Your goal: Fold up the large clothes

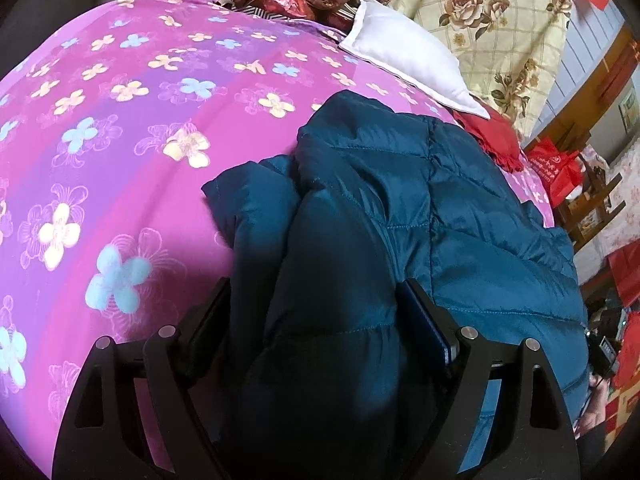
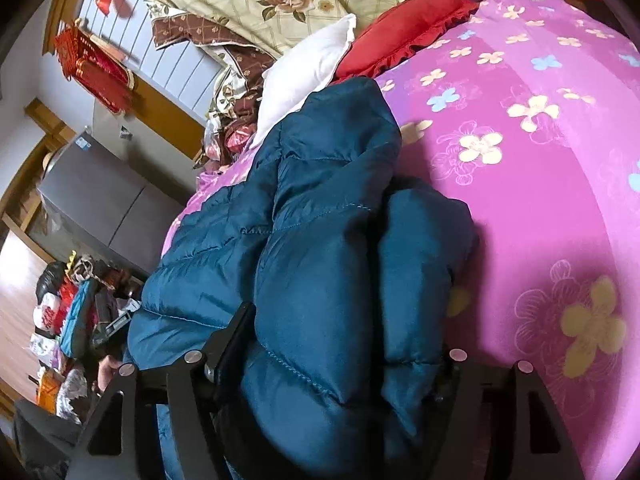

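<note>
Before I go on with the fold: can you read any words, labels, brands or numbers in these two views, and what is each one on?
Nothing can be read in either view.
Red bag beside the bed: pale printing, too blurred to read.
Red hanging ornament on the wall: gold marks, too blurred to read.
Grey fridge: small stickers near its top, too small to read.
Blue jacket: no label or brand showing.
Pink sheet: flowers only, no text.

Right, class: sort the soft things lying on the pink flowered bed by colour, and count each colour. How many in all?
Teal: 1, jacket
White: 1, pillow
Red: 1, frilled cushion
Cream with roses: 1, quilt
Total: 4
</note>
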A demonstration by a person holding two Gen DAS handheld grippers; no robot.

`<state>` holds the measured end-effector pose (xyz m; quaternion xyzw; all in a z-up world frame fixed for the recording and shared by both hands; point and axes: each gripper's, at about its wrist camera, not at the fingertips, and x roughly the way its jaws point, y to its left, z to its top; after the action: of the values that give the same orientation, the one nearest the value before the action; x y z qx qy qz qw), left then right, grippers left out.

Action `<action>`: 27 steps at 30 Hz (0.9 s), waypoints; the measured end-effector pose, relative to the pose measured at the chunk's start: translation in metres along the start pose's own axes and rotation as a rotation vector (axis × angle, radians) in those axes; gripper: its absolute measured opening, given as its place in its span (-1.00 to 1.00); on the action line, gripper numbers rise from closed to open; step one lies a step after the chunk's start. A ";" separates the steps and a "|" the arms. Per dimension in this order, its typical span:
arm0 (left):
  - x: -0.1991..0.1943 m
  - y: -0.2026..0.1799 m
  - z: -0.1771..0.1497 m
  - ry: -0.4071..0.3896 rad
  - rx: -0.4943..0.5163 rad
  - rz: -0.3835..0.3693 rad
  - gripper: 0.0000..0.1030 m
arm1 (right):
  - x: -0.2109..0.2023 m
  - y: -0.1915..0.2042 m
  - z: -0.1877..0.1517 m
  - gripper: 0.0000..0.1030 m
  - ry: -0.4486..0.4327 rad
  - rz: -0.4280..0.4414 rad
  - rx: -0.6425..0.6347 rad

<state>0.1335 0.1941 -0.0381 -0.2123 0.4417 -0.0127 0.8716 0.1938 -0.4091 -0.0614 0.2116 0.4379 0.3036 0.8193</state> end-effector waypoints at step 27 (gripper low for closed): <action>-0.028 -0.125 -0.003 -0.231 0.270 0.055 -0.59 | -0.103 0.060 0.012 -0.54 -0.339 -0.454 -0.327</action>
<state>0.1346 0.0848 0.0297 -0.0811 0.3384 -0.0235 0.9372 0.1404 -0.4365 0.0426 0.0220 0.2766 0.1399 0.9505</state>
